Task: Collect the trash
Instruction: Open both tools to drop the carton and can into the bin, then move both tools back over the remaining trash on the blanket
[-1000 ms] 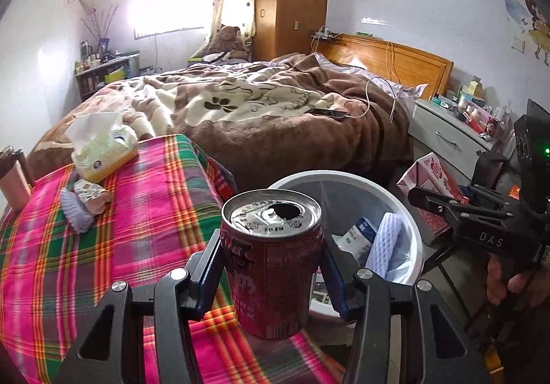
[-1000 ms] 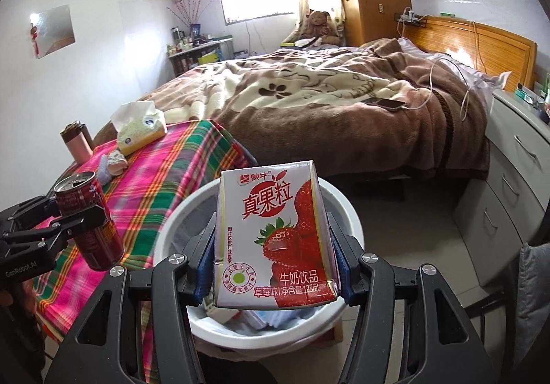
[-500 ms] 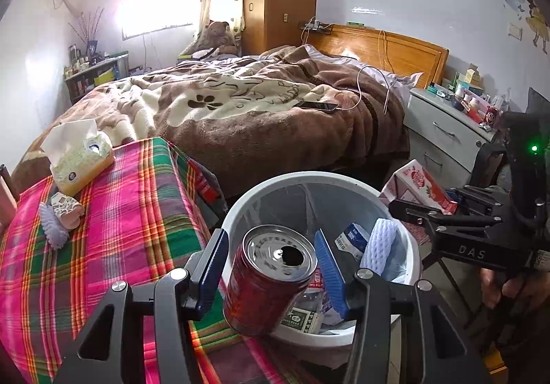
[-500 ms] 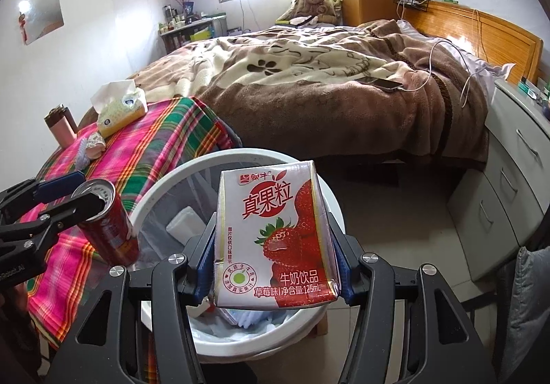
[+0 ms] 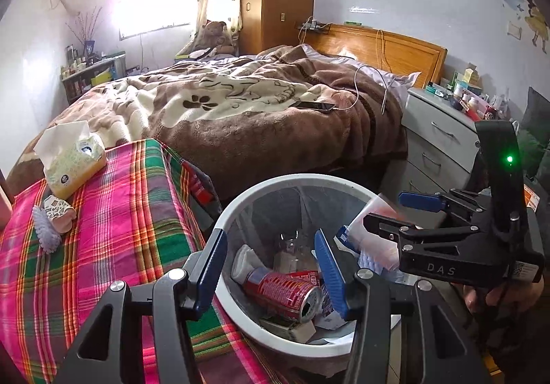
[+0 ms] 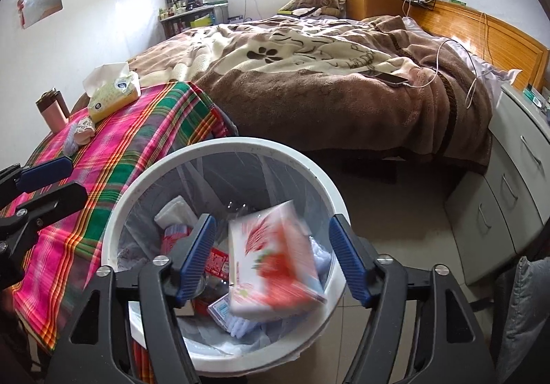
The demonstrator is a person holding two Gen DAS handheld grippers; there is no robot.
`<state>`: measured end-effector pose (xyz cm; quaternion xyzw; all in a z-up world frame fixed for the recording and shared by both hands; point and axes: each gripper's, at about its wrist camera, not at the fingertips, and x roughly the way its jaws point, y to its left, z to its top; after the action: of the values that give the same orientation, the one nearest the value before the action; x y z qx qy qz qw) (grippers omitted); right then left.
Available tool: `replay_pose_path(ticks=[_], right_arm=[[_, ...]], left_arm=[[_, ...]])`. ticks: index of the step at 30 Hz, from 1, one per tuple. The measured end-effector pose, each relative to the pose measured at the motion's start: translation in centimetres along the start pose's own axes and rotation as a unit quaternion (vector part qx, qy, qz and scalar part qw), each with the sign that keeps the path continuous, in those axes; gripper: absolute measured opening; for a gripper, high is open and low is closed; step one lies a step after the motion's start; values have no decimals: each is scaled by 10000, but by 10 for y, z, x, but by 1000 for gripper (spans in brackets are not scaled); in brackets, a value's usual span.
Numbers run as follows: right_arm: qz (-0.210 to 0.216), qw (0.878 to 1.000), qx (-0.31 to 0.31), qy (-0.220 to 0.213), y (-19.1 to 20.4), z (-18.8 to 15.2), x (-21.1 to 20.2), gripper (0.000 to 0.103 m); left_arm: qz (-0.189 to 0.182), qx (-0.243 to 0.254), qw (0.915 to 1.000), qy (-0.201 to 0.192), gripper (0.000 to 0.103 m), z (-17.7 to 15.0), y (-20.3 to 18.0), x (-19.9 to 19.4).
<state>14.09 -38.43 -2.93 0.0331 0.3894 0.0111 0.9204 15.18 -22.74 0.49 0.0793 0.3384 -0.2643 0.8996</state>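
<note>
A white round trash bin (image 5: 240, 202) (image 6: 330, 184) with a clear liner stands beside the plaid-covered table. My left gripper (image 5: 271, 269) is open above the bin; the red can (image 5: 283, 291) lies on its side inside among other trash. My right gripper (image 6: 273, 257) is open over the bin; the strawberry milk carton (image 6: 275, 260), blurred, is falling between the fingers into the bin. The right gripper also shows in the left wrist view (image 5: 395, 212), with the blurred carton (image 5: 374, 233) below it.
The plaid table (image 5: 113, 212) holds a tissue pack (image 5: 70, 157), a small crumpled wrapper (image 5: 58, 215) and a purple brush-like item (image 5: 46, 234). A pink bottle (image 6: 53, 109) stands at its far edge. A bed (image 5: 240, 109) lies behind; a grey drawer unit (image 5: 436, 143) stands right.
Both grippers moved over the bin and opened. The can dropped from the left gripper into the bin. The carton left the right gripper and is falling.
</note>
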Motion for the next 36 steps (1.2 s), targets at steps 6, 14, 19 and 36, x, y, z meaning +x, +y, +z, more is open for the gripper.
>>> replay_pose_path(ticks=[6, 14, 19, 36], right_arm=[[30, 10000, 37, -45, 2, -1, -5, 71], [84, 9997, 138, -197, 7, -1, -14, 71], [91, 9994, 191, -278, 11, -1, -17, 71], [330, 9981, -12, -513, 53, 7, -19, 71]], left_arm=[[11, -81, 10000, -49, 53, -2, 5, -11], [172, -157, 9997, -123, 53, -8, 18, -27], [253, -212, 9993, -188, 53, -12, 28, -38], [734, -577, 9951, -335, 57, -27, 78, -67]])
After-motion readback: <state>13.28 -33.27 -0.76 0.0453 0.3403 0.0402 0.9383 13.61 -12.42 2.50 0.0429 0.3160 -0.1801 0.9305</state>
